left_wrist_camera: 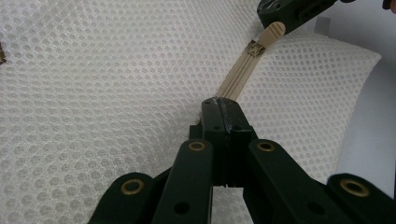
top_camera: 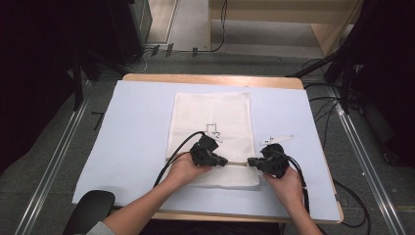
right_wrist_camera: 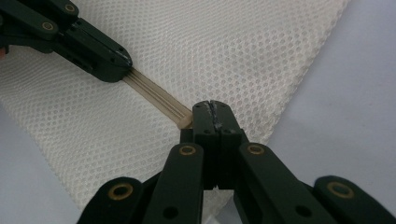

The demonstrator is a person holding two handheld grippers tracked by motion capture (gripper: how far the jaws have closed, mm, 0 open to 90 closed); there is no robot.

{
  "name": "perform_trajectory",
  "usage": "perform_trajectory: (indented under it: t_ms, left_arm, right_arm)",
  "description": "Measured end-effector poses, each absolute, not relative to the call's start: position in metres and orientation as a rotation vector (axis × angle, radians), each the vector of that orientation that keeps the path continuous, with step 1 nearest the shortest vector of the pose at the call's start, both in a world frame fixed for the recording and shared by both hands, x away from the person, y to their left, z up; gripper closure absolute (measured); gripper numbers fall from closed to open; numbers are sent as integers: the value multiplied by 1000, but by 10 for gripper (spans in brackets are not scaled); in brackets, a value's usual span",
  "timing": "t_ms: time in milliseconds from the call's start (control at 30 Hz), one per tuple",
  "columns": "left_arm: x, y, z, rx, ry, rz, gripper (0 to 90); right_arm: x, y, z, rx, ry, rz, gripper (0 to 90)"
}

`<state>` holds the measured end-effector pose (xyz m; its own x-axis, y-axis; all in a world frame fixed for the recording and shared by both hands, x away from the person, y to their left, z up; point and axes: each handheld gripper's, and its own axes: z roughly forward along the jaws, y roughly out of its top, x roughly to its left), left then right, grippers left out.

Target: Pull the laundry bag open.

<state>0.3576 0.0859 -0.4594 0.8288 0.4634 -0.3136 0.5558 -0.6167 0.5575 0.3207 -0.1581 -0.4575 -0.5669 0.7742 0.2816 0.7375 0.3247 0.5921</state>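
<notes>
- My left gripper [top_camera: 221, 160] sits low on the mesh bag [top_camera: 210, 117], at about 7 o'clock from the bag's middle, with my left hand [top_camera: 183, 169] wrapped round its body and its cable looping away toward 8 o'clock.
- In the left gripper view its jaws are pressed together on the near end of the beige zipper [left_wrist_camera: 238, 77], clamped on the tape and the mesh beside it.
- The mesh bag is white, lies flat on the pale blue sheet [top_camera: 132, 127] that covers the counter [top_camera: 210, 78], and runs lengthwise from 12 to 6 o'clock at the counter's middle.
- The zipper is a short beige strip stretched straight between my two grippers, across the bag's near end, close to its 6 o'clock edge.
- Its rounded pull tab [left_wrist_camera: 272, 31] lies at the far end in the left gripper view, touching my other gripper's tip.
- My right gripper [top_camera: 251, 161] is at the bag's 5 o'clock corner, facing the left one, with my right hand [top_camera: 286, 183] behind it.
- In the right gripper view [right_wrist_camera: 212, 106] its jaws are closed tight on the zipper's end; the bag's edge and the blue sheet lie at 3 o'clock.
</notes>
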Motion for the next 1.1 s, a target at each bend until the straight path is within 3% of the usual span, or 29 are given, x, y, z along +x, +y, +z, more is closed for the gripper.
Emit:
perform_trajectory:
  t_ms: [267, 567, 1100]
  left_arm:
    - [359, 87, -459, 2332, 756, -195, 900]
    - [360, 85, -453, 2331, 760, -191, 893]
    - [360, 60, -449, 2314, 757, -222, 841]
  right_arm:
    - [324, -144, -458, 1404, 2530, 1120, 900]
    - [318, -167, -457, 1426, 2489, 1056, 900]
    - [320, -167, -467, 1404, 2510, 1062, 900]
